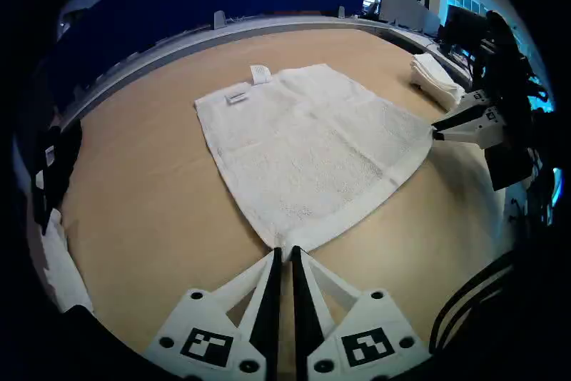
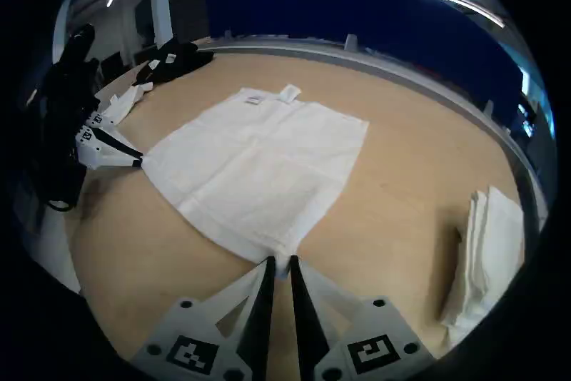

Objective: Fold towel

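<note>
Towel's [image 1: 307,145] near corners sit pinched between fingers [image 1: 270,295] [image 2: 263,302].

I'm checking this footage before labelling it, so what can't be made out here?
Tags on the towel: print too small, both views.
Dark item, left gripper view: cut off at the edge, too dim to identify.
Folded stack, right gripper view: far side cut off by the edge.

No legible text or numbers anywhere.
</note>
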